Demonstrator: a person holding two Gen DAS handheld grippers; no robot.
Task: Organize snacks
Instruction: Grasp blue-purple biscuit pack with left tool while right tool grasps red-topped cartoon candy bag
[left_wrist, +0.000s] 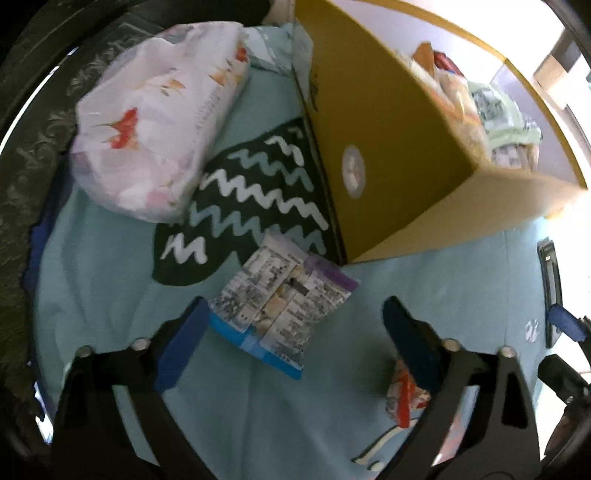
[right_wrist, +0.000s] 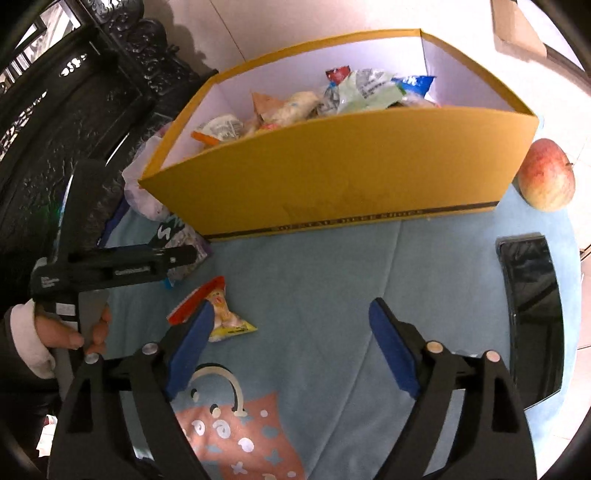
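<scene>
- Left gripper (left_wrist: 291, 325): jaws wide open, empty, poised over the flat printed snack packet (left_wrist: 280, 302) on the pale blue cloth (left_wrist: 258, 406), just by the yellow box (left_wrist: 388, 155) corner.
- Right gripper (right_wrist: 291, 347): jaws open, holding nothing, in front of the yellow box.
- Small red-topped snack pouch (right_wrist: 218, 314): on the cloth, near the box front, beside the right gripper's left finger.
- Inside the box: a heap of snack bags (right_wrist: 332, 99).
- Apple (right_wrist: 546, 181): at the box's right end.
- Floral bag (left_wrist: 159, 122): left of the box.

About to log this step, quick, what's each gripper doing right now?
Left gripper: open, empty, fingers either side of the flat snack packet.
Right gripper: open, holding nothing.
</scene>
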